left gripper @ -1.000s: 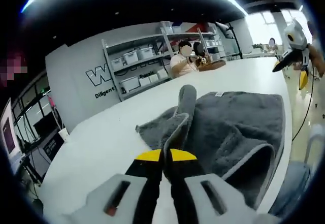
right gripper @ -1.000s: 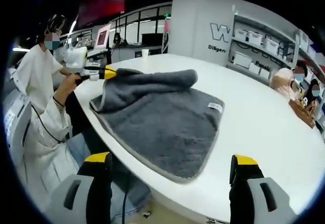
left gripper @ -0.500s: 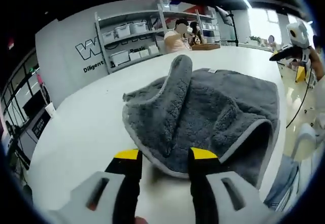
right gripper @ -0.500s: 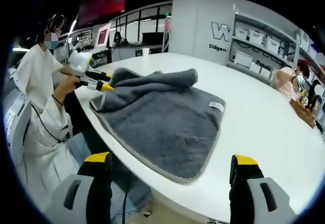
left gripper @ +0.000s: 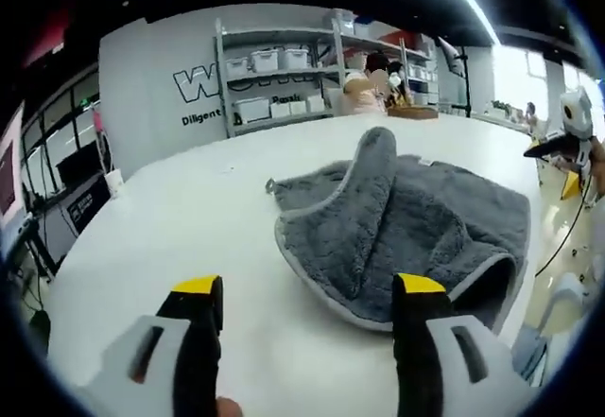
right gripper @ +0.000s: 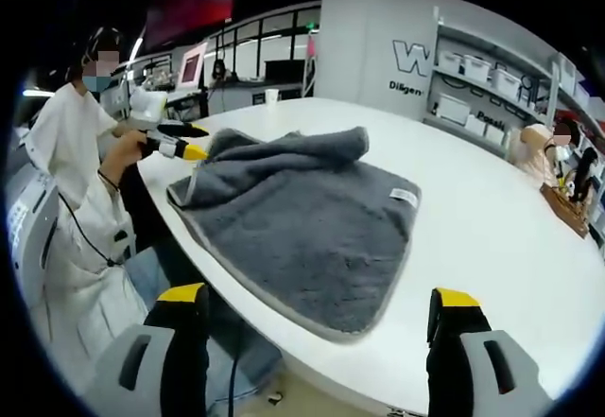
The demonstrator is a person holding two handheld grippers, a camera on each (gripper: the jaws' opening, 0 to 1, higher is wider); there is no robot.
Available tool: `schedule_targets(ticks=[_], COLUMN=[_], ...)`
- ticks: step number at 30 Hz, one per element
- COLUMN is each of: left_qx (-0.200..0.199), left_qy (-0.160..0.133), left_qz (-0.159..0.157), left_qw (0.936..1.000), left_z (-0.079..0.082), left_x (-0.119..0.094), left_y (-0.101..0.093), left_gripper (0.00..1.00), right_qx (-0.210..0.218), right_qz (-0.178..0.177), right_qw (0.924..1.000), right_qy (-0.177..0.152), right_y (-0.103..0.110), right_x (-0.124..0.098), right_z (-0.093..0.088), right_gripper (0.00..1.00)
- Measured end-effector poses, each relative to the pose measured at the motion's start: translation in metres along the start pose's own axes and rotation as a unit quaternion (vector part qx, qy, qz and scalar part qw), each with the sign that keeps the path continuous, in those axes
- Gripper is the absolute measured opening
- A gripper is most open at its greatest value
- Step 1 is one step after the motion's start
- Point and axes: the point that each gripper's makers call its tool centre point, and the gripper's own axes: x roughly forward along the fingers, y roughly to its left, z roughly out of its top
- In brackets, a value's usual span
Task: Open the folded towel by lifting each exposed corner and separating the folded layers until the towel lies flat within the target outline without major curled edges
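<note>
Left gripper view: the left gripper (left gripper: 310, 289) has its two yellow-tipped jaws spread wide apart at 6 o'clock, with nothing between them but bare white table (left gripper: 180, 218). Just past the right jaw, toward 1 o'clock, lies the grey towel (left gripper: 416, 218). Its near layer is doubled over into a raised ridge that runs from the light-trimmed edge up toward 12 o'clock, and a loose flap curls up at the towel's edge near 4 o'clock. A small white label sits on the towel's far edge. At 3 o'clock the right gripper (left gripper: 558, 147) shows small, off the table's side. Beyond the table, at 12 o'clock, stand shelves (left gripper: 284, 81) holding white bins against a wall with lettering, and a seated person (left gripper: 364, 91) is beside them.

In the right gripper view, the right gripper (right gripper: 317, 318) also has its jaws set far apart at 6 o'clock, below the table's rim and clear of the towel (right gripper: 302, 214). The towel spreads across the table's near side, one edge lying along the rim, with the folded ridge at its far side near 11 o'clock. The left gripper (right gripper: 194, 145) points at the towel's corner from 10 o'clock, just beside the cloth, held by a person in a white coat (right gripper: 80, 199).
</note>
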Motion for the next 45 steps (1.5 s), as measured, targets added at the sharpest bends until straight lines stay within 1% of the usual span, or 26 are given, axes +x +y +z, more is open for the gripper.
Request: schedule_targets(ticks=[2, 3, 5, 6, 8, 12, 14, 17, 19, 20, 21, 23, 26, 29, 35, 40, 43, 45], left_qx=[0.005, 0.005, 0.003, -0.003, -0.008, -0.006, -0.009, -0.012, -0.011, -0.006, -0.007, 0.006, 0.01, 0.012, 0.021, 0.027, 0.03, 0.032], left_qy=[-0.006, -0.006, -0.018, -0.03, -0.043, -0.038, -0.033, -0.03, -0.03, -0.033, -0.031, -0.002, -0.006, -0.017, -0.027, -0.047, -0.053, -0.064], left_qz=[0.017, 0.019, 0.015, 0.005, -0.005, -0.007, -0.016, -0.028, -0.029, -0.024, -0.022, -0.028, -0.028, -0.028, -0.019, 0.003, 0.011, 0.019], left_qw=[0.9998, 0.9998, 0.9997, 0.9995, 0.999, 0.9992, 0.9993, 0.9991, 0.9991, 0.9992, 0.9993, 0.9996, 0.9995, 0.9994, 0.9992, 0.9985, 0.9981, 0.9972], left_z=[0.006, 0.008, 0.014, 0.02, 0.026, 0.026, 0.024, 0.022, 0.02, 0.021, 0.02, 0.009, 0.008, 0.011, 0.017, 0.029, 0.033, 0.038], left_x=[0.002, 0.003, 0.008, 0.011, 0.015, 0.029, 0.035, 0.044, 0.048, 0.05, 0.051, 0.054, 0.054, 0.05, 0.043, 0.032, 0.024, 0.018], left_y=[0.009, 0.011, 0.013, 0.011, 0.009, 0.009, 0.008, 0.005, 0.004, 0.005, 0.005, 0.003, 0.001, 0.0, 0.007, 0.017, 0.021, 0.024], left_gripper=[0.69, 0.68, 0.62, 0.59, 0.53, 0.42, 0.37, 0.24, 0.07, 0.01, 0.01, 0.01, 0.01, 0.01, 0.01, 0.01, 0.01, 0.01], right_qx=[-0.001, -0.001, -0.002, -0.002, -0.002, 0.0, 0.0, -0.001, 0.0, 0.0, 0.001, 0.0, 0.0, 0.001, -0.001, 0.0, 0.0, -0.001], right_qz=[0.001, 0.001, 0.003, 0.003, 0.003, 0.001, 0.001, 0.002, 0.001, 0.001, 0.001, 0.002, 0.002, 0.0, 0.001, 0.001, 0.001, 0.002], right_qw=[1.0, 1.0, 1.0, 1.0, 1.0, 1.0, 1.0, 1.0, 1.0, 1.0, 1.0, 1.0, 1.0, 1.0, 1.0, 1.0, 1.0, 1.0], right_qy=[0.002, 0.002, 0.003, 0.004, 0.004, 0.004, 0.004, 0.004, 0.004, 0.004, 0.004, 0.005, 0.003, 0.002, 0.003, 0.003, 0.003, 0.003], right_y=[0.001, 0.001, 0.001, 0.002, 0.001, 0.0, 0.0, 0.0, 0.0, 0.0, 0.0, 0.0, 0.0, 0.0, 0.0, 0.001, 0.001, 0.001], right_x=[0.001, 0.001, 0.002, 0.003, 0.003, 0.002, 0.002, 0.002, 0.002, 0.002, 0.002, 0.002, 0.002, 0.001, 0.001, 0.002, 0.002, 0.002], right_z=[0.0, 0.0, -0.001, -0.001, -0.001, -0.001, -0.001, -0.001, -0.001, -0.001, -0.001, -0.001, -0.001, 0.0, 0.0, 0.0, 0.0, 0.0], right_gripper=[0.96, 0.95, 0.95, 0.95, 0.95, 0.95, 0.95, 0.95, 0.95, 0.95, 0.95, 0.95, 0.95, 0.95, 0.95, 0.95, 0.95, 0.95])
